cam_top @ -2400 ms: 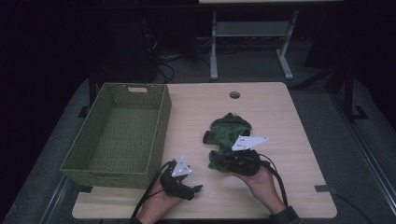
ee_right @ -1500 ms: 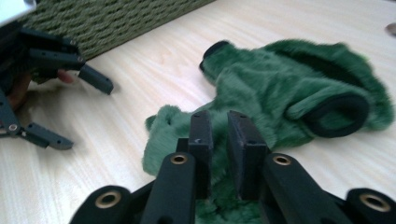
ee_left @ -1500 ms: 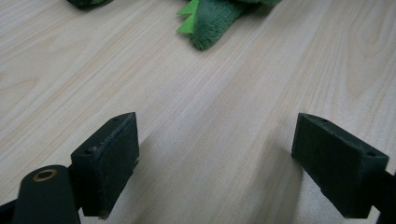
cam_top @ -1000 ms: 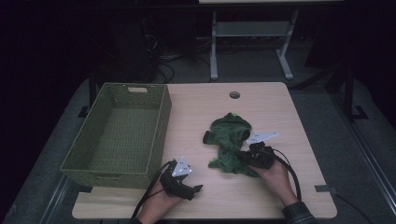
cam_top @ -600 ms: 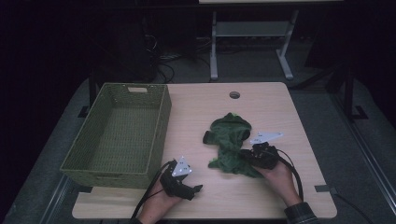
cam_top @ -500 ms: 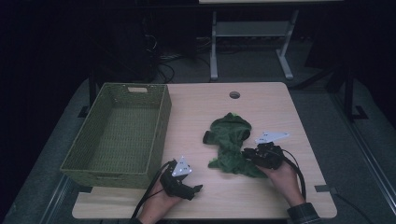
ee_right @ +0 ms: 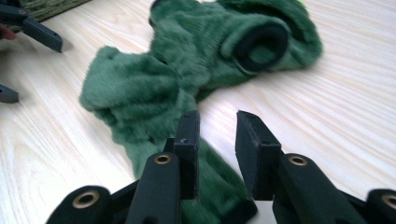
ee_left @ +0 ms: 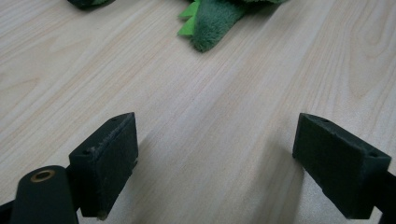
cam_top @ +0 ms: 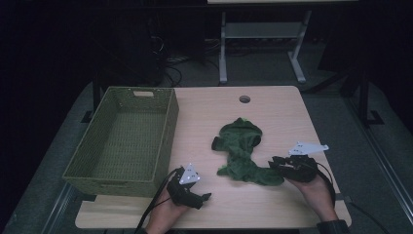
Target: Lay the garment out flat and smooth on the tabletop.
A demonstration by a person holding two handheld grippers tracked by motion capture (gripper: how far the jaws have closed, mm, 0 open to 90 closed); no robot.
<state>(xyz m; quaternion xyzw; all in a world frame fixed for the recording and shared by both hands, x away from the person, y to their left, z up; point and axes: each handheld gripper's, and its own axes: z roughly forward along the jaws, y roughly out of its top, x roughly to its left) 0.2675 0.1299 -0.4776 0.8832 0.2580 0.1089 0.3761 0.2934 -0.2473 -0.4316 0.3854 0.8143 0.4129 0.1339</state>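
Observation:
A green fuzzy cloth toy (cam_top: 241, 151) lies crumpled in the middle of the wooden table (cam_top: 204, 117). Its lower end trails to the right, toward my right gripper (cam_top: 273, 163). In the right gripper view, those jaws (ee_right: 217, 122) stand a little apart; they have just been opening. No pad presses on the green cloth (ee_right: 187, 51), which lies under and beyond them. Near the front edge, my left gripper (cam_top: 203, 199) rests low with its jaws wide open (ee_left: 215, 135) over bare wood. A tip of the toy (ee_left: 210, 23) lies ahead of it.
A woven green basket (cam_top: 165, 141) stands on the left part of the table and holds nothing. A round cable hole (cam_top: 244, 99) sits near the far edge. Beyond the table are a dark floor and a white metal stand (cam_top: 224, 53).
My right gripper has moved to the right, drawing the toy's lower end out with it, and its jaws have parted off the cloth. The left gripper has kept still.

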